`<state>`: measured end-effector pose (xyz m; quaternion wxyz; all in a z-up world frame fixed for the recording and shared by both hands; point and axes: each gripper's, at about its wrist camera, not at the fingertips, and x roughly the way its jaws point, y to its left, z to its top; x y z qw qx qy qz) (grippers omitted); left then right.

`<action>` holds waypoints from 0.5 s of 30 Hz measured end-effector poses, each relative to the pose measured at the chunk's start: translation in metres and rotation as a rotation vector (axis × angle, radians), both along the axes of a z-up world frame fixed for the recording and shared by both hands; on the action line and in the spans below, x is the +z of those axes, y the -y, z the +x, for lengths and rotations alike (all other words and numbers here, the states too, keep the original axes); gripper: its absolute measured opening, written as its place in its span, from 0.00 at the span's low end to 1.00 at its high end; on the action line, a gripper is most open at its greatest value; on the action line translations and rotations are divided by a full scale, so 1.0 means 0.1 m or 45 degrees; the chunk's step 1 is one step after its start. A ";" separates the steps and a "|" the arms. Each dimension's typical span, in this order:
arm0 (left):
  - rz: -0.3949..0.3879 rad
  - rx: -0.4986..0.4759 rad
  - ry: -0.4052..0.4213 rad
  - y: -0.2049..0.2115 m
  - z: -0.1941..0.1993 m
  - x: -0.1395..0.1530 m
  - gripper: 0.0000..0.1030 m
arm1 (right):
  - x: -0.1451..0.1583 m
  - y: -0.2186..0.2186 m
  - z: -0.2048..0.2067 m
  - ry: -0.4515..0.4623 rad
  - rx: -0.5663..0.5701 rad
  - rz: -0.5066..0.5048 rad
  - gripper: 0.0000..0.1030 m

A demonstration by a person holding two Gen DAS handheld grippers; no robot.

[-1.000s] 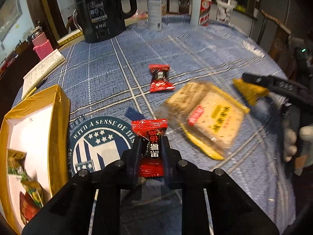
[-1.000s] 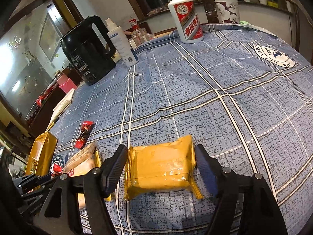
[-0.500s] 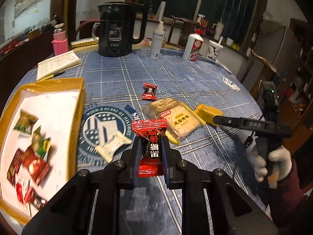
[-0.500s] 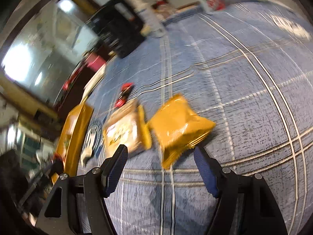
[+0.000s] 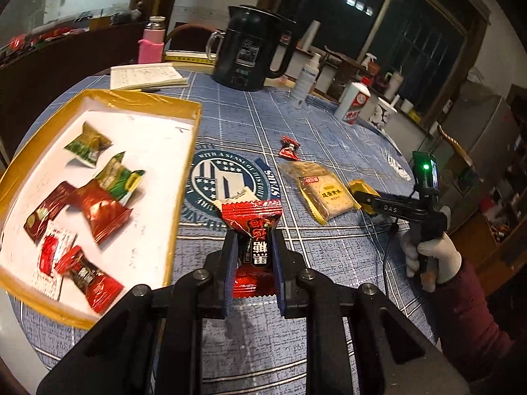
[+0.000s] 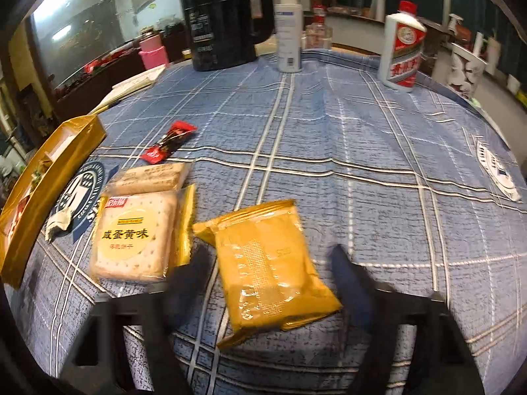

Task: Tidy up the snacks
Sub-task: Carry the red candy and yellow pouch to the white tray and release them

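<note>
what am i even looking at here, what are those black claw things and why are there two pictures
No robot: a person holds black hand-held tongs in each hand, each with a camera looking along its fingers. The left tongs are shut on a red wrapped candy, beside a gold-rimmed tray already holding sweets. The right tongs are closing around a plain yellow foil packet on the blue checked tablecloth; the pads don't press it yet. Beside it lies a clear cracker pack with a yellow label. The left view also shows the gloved hand.
</note>
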<state>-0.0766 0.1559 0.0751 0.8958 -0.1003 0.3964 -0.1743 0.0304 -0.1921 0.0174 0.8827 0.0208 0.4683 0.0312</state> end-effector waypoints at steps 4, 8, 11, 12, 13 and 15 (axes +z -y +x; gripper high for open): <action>-0.033 0.023 0.010 -0.09 -0.03 -0.01 0.17 | 0.05 0.05 -0.13 -0.002 -0.033 0.034 0.44; -0.050 0.053 0.028 -0.26 -0.10 -0.02 0.17 | 0.13 0.06 -0.26 0.023 -0.067 0.045 0.44; -0.049 0.088 0.038 -0.42 -0.15 -0.03 0.17 | 0.34 0.00 -0.35 0.068 -0.076 0.091 0.44; -0.041 0.103 0.041 -0.49 -0.15 -0.02 0.17 | 0.44 -0.06 -0.38 0.087 -0.060 0.110 0.44; -0.036 0.116 0.042 -0.54 -0.15 -0.02 0.17 | 0.57 -0.17 -0.40 0.110 -0.026 0.135 0.44; -0.018 0.152 0.044 -0.69 -0.12 0.00 0.17 | 0.72 -0.34 -0.41 0.131 0.030 0.168 0.44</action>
